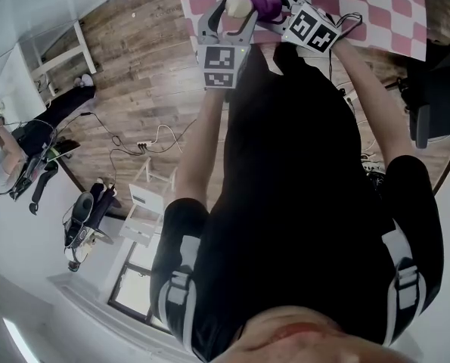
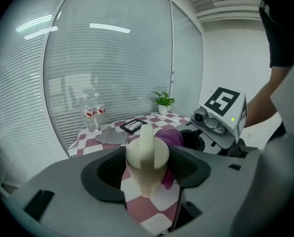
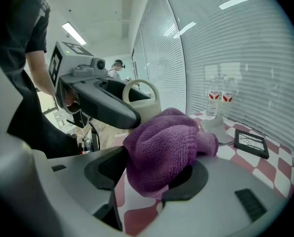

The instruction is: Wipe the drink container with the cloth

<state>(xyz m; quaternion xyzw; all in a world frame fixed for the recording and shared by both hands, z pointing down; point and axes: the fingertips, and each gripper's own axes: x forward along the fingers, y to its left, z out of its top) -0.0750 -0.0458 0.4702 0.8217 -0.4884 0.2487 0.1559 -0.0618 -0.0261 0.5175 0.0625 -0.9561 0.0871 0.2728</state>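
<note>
A cream drink container (image 2: 147,157) with a rounded lid and a ridge on top sits between the jaws of my left gripper (image 2: 147,171), which is shut on its sides. In the head view the container (image 1: 238,6) is held over the near edge of the checked table. My right gripper (image 3: 154,174) is shut on a bunched purple cloth (image 3: 164,149). The cloth (image 2: 172,137) lies against the container's right side, just behind it in the left gripper view. In the right gripper view the container (image 3: 142,98) shows behind the cloth, partly hidden by the left gripper's jaw.
The pink and white checked table (image 1: 376,13) carries two water bottles (image 2: 91,117), a small potted plant (image 2: 163,102), a black flat frame (image 2: 133,126) and a grey cloth (image 2: 109,137). A glass wall with blinds stands behind it. A dark chair (image 1: 436,104) stands at the right.
</note>
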